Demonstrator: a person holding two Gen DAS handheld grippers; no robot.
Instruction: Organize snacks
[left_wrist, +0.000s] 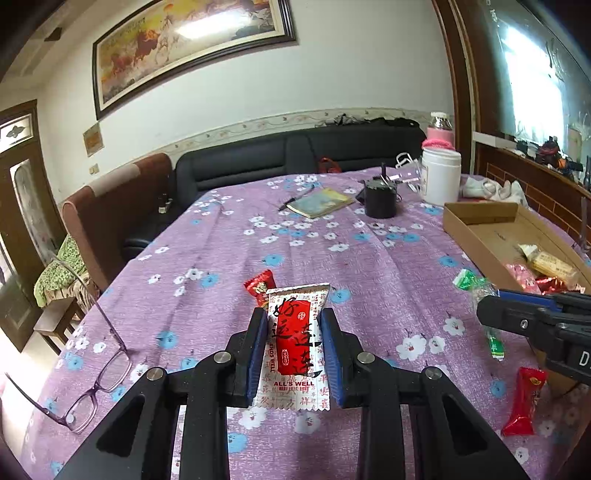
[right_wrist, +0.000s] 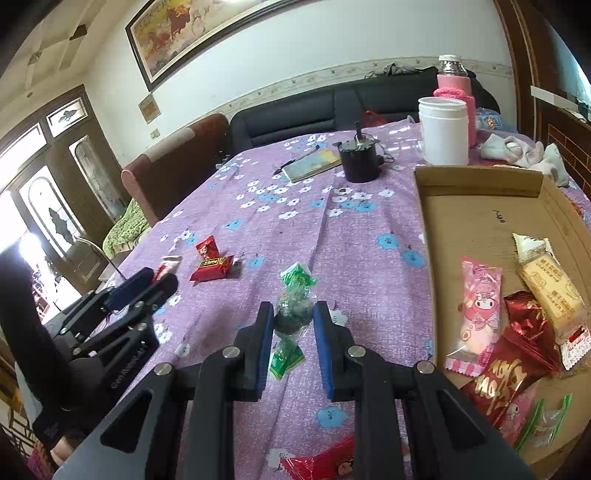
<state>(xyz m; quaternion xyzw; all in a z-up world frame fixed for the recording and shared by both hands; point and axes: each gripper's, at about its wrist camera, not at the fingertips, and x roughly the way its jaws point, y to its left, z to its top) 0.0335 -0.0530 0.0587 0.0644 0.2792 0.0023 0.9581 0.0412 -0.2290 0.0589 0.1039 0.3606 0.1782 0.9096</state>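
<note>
Two grippers work low over a purple flowered cloth (left_wrist: 236, 258). The left gripper (left_wrist: 294, 332) is clamped on a white-and-red packet (left_wrist: 295, 339), its blue pads pressing both long edges and the packet standing up between them. The right gripper (right_wrist: 293, 319) is closed on a green candy (right_wrist: 291, 314) in clear wrap with twisted ends, still near the cloth.

Glasses (left_wrist: 92, 384) lie at the near left edge of the table. A red packet (left_wrist: 522, 398) lies near on the right, and two small red candies (right_wrist: 212, 260) sit just beyond the left gripper. The middle of the cloth past them is bare.

The cardboard tray (right_wrist: 480, 181) lies along the right side with several wrapped snacks (right_wrist: 517, 332) heaped at its near end. Farther back stand a black pot (right_wrist: 360, 160), a notebook (right_wrist: 314, 164) with a pen, and a white jar (right_wrist: 443, 133).
</note>
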